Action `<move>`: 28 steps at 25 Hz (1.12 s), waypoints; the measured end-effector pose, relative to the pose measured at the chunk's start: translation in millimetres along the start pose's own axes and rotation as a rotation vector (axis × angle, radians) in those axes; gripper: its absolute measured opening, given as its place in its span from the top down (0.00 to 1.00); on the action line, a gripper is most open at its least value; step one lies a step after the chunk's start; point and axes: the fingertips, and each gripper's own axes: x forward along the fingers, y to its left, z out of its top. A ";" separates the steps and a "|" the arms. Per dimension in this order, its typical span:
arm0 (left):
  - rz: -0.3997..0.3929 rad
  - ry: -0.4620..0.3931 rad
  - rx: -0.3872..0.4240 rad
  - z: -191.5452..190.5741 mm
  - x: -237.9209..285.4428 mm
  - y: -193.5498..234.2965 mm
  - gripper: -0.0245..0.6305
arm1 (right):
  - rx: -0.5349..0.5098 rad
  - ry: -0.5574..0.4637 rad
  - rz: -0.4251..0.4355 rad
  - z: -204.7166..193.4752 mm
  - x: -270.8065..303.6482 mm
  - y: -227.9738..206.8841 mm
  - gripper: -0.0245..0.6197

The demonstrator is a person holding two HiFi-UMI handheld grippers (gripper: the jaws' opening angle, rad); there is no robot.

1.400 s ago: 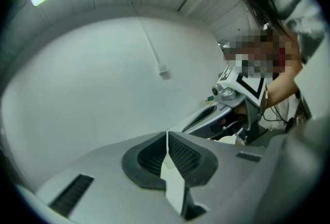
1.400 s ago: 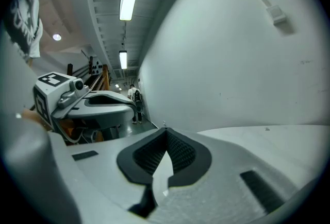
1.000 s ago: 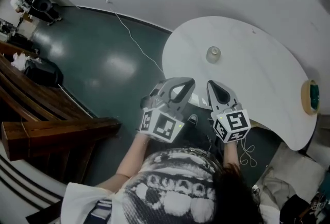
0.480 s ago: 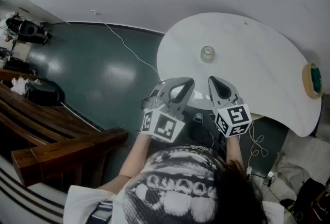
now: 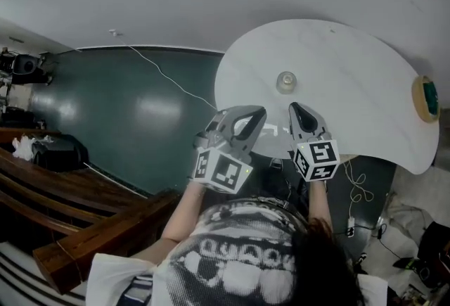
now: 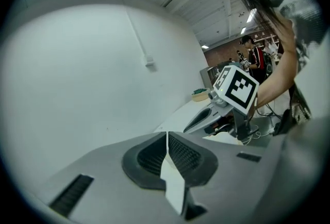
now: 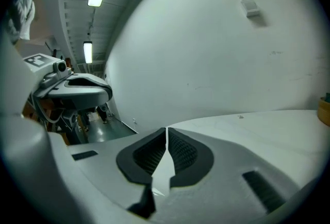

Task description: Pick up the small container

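The small container (image 5: 286, 81), a clear round pot with a lid, stands alone on the white curved table (image 5: 351, 65) in the head view. It does not show in either gripper view. My left gripper (image 5: 257, 113) is shut and empty over the table's near left edge, short of the container and to its left. My right gripper (image 5: 296, 108) is shut and empty just short of the container. In the left gripper view the jaws (image 6: 167, 134) meet, with the right gripper (image 6: 209, 116) beyond. In the right gripper view the jaws (image 7: 166, 130) also meet.
A roll of green tape (image 5: 425, 98) lies at the table's far right edge. A white cable (image 5: 162, 72) runs across the dark green floor. Wooden benches (image 5: 77, 217) stand at the left. Loose cables (image 5: 358, 188) lie on the floor under the table's near edge.
Both grippers have moved forward over the table edge, so the container now sits closer to the right gripper's tips. The head view has swung, shifting the floor and benches.
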 end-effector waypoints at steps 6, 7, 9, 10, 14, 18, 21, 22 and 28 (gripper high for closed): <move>-0.080 -0.027 0.013 -15.9 10.4 22.6 0.95 | 0.017 0.042 -0.100 -21.3 30.5 -13.8 0.92; -0.093 -0.031 0.016 -18.2 12.3 25.5 0.95 | 0.022 0.050 -0.108 -25.5 35.6 -15.7 0.90; -0.120 -0.040 0.021 -21.9 16.2 30.4 0.95 | 0.031 0.068 -0.116 -34.3 45.7 -19.1 0.84; -0.133 -0.045 0.025 -23.4 17.9 32.4 0.95 | 0.035 0.075 -0.125 -38.6 50.5 -21.2 0.80; -0.184 -0.067 0.045 -27.2 22.6 37.7 0.95 | 0.025 0.104 -0.182 -55.1 68.4 -33.6 0.71; -0.223 -0.086 0.062 -29.0 28.3 42.7 0.95 | -0.011 0.148 -0.218 -70.8 88.9 -45.5 0.62; -0.243 -0.092 0.070 -32.0 33.0 46.4 0.95 | -0.028 0.181 -0.244 -84.0 104.9 -54.5 0.51; -0.249 -0.093 0.073 -33.4 34.4 47.4 0.95 | -0.029 0.191 -0.252 -88.9 110.1 -57.9 0.49; -0.264 -0.092 0.077 -43.9 36.0 56.2 0.95 | 0.002 0.238 -0.278 -111.1 135.7 -73.8 0.43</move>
